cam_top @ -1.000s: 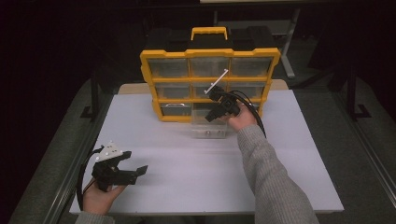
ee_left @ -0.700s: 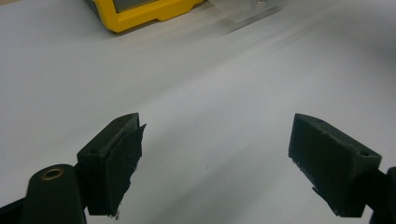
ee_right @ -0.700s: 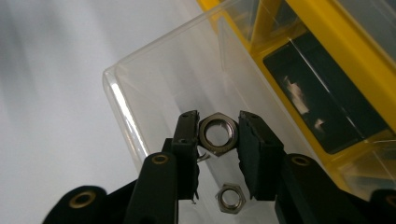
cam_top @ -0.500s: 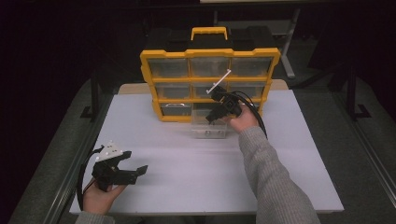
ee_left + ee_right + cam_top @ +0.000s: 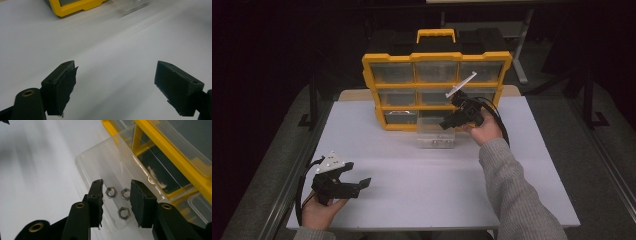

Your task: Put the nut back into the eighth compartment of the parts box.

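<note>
Hovering over the clear drawer (image 5: pixel 110 177) pulled out of the yellow box (image 5: pixel 437 57), the right gripper (image 5: pixel 116 195) has its jaws a little apart above three nuts (image 5: pixel 111 192), likely to grab one, while the left gripper (image 5: pixel 115 85) waits wide open, holding nothing.

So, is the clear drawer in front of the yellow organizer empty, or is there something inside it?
Not empty. The clear drawer, pulled out of the yellow organizer, holds three hex nuts on its floor, seen between the right gripper jaws.
</note>
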The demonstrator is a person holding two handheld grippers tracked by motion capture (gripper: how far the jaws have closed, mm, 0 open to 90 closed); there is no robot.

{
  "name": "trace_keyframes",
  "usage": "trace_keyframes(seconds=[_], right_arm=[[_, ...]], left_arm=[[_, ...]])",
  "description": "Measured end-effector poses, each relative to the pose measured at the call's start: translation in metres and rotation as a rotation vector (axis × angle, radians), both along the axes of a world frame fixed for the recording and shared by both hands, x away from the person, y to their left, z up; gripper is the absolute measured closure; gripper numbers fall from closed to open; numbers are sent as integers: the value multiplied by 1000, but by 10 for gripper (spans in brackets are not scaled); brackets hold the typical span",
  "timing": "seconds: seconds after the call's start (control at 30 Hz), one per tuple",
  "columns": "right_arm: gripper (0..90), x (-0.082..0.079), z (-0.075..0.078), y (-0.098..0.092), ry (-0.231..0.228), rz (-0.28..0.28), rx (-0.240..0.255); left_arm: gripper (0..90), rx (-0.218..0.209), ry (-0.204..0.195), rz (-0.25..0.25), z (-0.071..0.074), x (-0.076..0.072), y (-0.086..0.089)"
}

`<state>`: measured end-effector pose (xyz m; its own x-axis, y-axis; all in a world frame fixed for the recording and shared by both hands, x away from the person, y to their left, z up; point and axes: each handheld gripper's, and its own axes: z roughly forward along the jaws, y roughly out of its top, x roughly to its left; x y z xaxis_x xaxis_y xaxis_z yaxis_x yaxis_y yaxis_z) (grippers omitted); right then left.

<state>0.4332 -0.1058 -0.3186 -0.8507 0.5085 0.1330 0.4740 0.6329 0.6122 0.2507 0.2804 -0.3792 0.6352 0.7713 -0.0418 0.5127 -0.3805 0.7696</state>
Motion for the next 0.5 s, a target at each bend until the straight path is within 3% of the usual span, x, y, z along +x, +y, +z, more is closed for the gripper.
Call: trace_keyframes(seconds=[0.5], right_arm=[[562,-29,7,-37,-7,-39,63]], left_arm=[[169,4,-7,-13,2,0,2]])
